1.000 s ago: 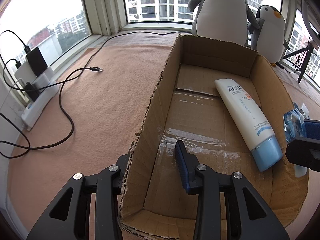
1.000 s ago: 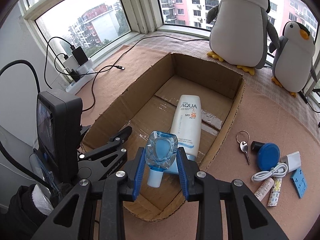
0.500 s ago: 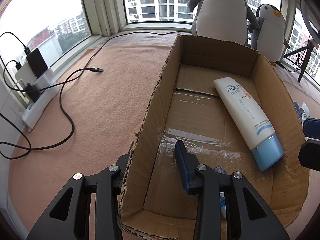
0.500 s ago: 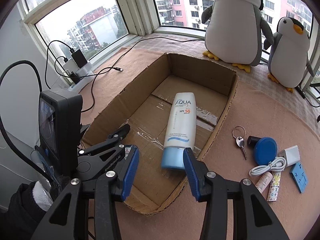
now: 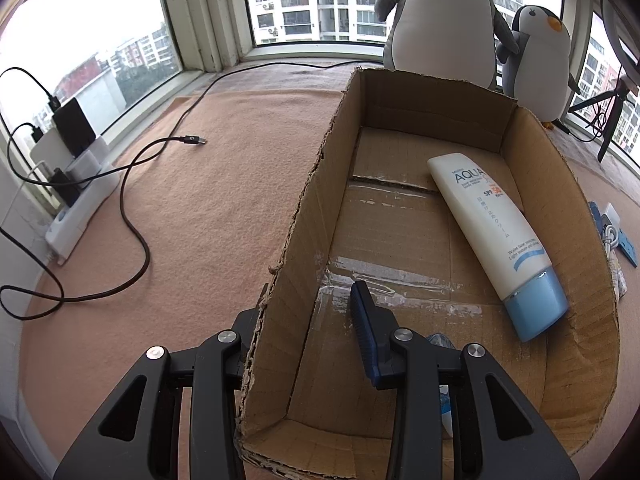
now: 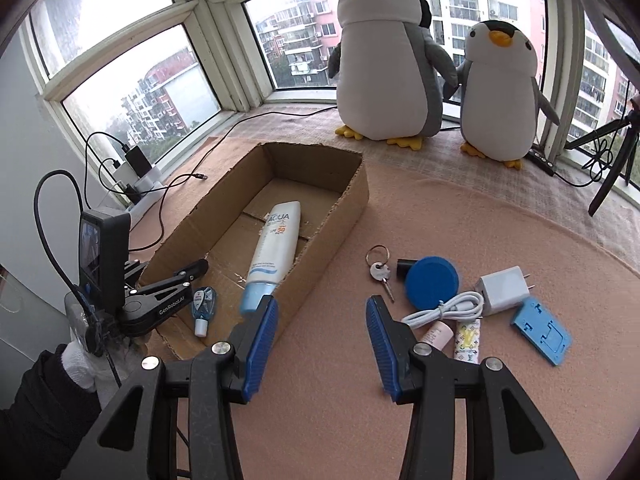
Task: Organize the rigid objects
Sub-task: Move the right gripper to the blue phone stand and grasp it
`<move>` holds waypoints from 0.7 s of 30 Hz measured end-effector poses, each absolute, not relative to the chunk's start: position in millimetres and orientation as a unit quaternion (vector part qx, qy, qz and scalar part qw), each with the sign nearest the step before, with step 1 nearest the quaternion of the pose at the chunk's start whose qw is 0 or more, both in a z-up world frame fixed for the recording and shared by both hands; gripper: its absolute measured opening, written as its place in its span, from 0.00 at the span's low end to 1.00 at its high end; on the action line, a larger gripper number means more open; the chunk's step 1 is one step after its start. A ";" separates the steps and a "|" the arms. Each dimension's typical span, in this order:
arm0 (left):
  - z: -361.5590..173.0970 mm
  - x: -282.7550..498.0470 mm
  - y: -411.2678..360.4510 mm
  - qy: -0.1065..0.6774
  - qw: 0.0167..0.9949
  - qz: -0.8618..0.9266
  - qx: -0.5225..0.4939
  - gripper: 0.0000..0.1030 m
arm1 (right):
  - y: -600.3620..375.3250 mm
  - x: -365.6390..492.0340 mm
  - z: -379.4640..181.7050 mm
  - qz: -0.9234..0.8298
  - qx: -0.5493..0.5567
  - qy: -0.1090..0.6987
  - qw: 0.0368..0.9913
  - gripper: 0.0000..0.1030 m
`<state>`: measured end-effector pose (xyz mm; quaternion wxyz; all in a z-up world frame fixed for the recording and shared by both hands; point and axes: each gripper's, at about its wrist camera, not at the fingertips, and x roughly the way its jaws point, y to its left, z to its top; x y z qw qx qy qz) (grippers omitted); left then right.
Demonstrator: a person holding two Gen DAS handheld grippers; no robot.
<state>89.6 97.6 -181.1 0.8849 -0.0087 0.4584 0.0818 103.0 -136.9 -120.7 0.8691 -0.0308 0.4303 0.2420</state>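
Observation:
A cardboard box (image 5: pixel 304 232) (image 6: pixel 344 208) lies open on the peach mat. Inside it are a white sunscreen tube (image 5: pixel 492 224) (image 6: pixel 276 240) with a light blue cap and a small blue bottle (image 6: pixel 204 304), half hidden behind a finger in the left wrist view (image 5: pixel 440 340). My left gripper (image 5: pixel 308 304) (image 6: pixel 172 272) is shut on the box's near left wall. My right gripper (image 6: pixel 322 308) stands open and empty over the mat, just right of the box. To its right lie a key (image 6: pixel 380 270), a blue round case (image 6: pixel 430 284), a white charger (image 6: pixel 502 288), a white cable (image 6: pixel 444 310) and a blue holder (image 6: pixel 542 334).
Two plush penguins (image 6: pixel 384 64) (image 6: pixel 500 96) stand at the window behind the box. A power strip (image 5: pixel 76 208) with black cables (image 5: pixel 136 216) lies to the left. A tripod (image 6: pixel 612 160) stands at the far right. A pink tube (image 6: pixel 436 334) and a patterned tube (image 6: pixel 466 340) lie by the cable.
My right gripper let go of the small blue bottle, which now lies in the box, then opened and swung right from over the box to over the mat. The left gripper stayed put.

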 end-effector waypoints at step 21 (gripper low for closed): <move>-180.7 90.3 95.6 0.463 0.882 0.090 -0.001 0.36 | -293.9 165.4 -179.5 0.154 -0.005 0.462 0.873 0.45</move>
